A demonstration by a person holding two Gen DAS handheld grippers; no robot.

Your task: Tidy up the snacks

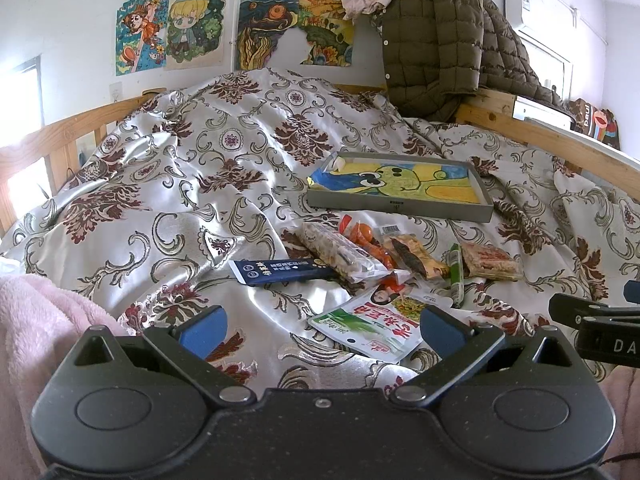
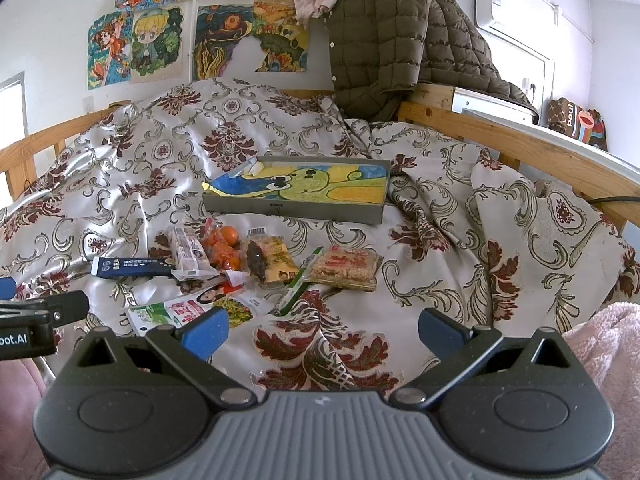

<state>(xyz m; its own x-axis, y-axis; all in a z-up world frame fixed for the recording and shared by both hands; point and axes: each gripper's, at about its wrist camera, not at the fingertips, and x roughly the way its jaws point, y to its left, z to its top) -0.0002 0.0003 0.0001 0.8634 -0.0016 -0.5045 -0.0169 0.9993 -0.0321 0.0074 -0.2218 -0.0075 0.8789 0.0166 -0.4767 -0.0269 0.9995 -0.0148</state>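
Several snack packets lie in a loose heap on the patterned bedspread. Among them are a dark blue stick pack (image 1: 276,273) (image 2: 132,267), a clear nut bag (image 1: 340,251) (image 2: 187,250), orange sweets (image 1: 362,238) (image 2: 224,245), a yellow packet (image 1: 414,256) (image 2: 268,260), a thin green stick (image 1: 456,274) (image 2: 298,286), a rice cracker pack (image 1: 490,262) (image 2: 346,266) and a white-green pouch (image 1: 372,326) (image 2: 168,314). Behind them sits a shallow grey tray (image 1: 400,204) (image 2: 296,210) lined with a frog drawing. My left gripper (image 1: 320,328) is open just short of the pouch. My right gripper (image 2: 322,328) is open over bare bedspread, empty.
A wooden bed rail (image 2: 520,140) runs around the bed. An olive quilted jacket (image 1: 444,40) hangs over the far corner. Pink fleece (image 1: 36,320) (image 2: 608,344) lies at the near edges. Drawings (image 1: 192,28) cover the wall.
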